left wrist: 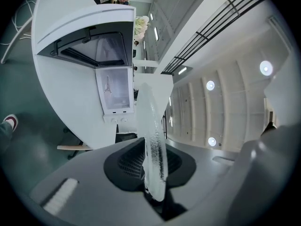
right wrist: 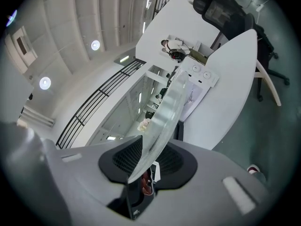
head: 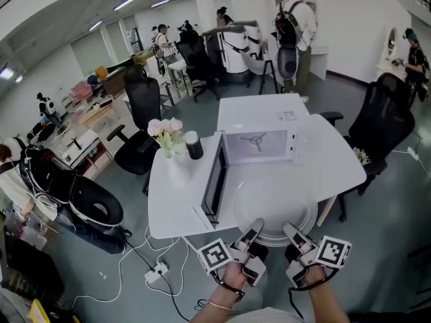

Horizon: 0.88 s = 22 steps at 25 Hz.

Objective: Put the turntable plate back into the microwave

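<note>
While the microwave (head: 264,116) is standing open on the white surface (head: 172,204), door (head: 214,184): hanging wide at the microwave's left.
Flowers (head: 165,129) and dark cup (head: 194,145): standing just left of the microwave.
Left gripper (head: 253,231): clamping the near rim of the turntable plate (head: 273,204), in front of the microwave.
Turntable plate: being held level before the microwave's open cavity, outside it.
Right gripper (head: 293,233): clamping the same rim, before the microwave's right half.

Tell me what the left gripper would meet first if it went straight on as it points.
Probably the open microwave, with the held turntable plate arriving first; depth is unclear.
</note>
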### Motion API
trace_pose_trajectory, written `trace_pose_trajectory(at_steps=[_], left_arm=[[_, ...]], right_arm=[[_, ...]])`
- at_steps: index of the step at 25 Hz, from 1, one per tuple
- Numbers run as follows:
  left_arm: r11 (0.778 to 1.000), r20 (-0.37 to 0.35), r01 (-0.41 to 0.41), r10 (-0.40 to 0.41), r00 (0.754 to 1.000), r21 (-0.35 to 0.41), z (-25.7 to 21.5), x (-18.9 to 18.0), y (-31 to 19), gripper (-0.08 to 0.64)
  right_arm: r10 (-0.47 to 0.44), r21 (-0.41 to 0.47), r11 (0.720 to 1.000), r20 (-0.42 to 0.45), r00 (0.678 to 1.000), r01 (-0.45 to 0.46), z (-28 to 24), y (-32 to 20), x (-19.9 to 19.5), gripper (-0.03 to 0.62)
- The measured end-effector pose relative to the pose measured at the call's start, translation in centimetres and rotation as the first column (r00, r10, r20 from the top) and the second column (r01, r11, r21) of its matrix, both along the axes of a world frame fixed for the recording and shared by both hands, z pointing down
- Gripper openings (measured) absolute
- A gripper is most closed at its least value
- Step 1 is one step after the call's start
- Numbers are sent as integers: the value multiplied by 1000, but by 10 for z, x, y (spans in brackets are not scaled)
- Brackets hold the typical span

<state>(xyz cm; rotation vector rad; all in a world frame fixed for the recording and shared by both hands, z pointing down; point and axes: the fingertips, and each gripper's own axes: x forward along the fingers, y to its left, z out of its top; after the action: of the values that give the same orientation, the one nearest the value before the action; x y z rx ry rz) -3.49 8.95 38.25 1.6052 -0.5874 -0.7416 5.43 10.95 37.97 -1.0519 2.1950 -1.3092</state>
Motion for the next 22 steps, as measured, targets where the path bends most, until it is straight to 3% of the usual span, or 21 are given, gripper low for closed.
trace_pose_trajectory(at_steps=[2, 6, 10, 20, 22], left_arm=[[1000, -5, 0, 0, 1000, 0, 3, 2, -14, 40], [1000, -21, 1, 0, 1000, 8, 8, 6, -45, 41], [1000, -17, 9, -9, 1000, -9, 11, 10, -82, 41], [1000, 1, 5, -5, 1000, -15, 9, 18, -152, 40], [1000, 6, 7, -7, 1000, -29, 14, 17, -162, 40]], right_arm=[[-10, 20, 1000, -7, 1000, 10, 0, -15, 1, 94], [52, -136, 989, -49, 997, -58, 27, -38, 16, 94], [-2, -49, 999, -19, 1000, 1, 13, -81, 12, 94], [-7, -100, 995, -17, 1000, 5, 19, -149, 23, 94], [-38, -65, 997, -3, 999, 38, 17, -161, 18, 94]])
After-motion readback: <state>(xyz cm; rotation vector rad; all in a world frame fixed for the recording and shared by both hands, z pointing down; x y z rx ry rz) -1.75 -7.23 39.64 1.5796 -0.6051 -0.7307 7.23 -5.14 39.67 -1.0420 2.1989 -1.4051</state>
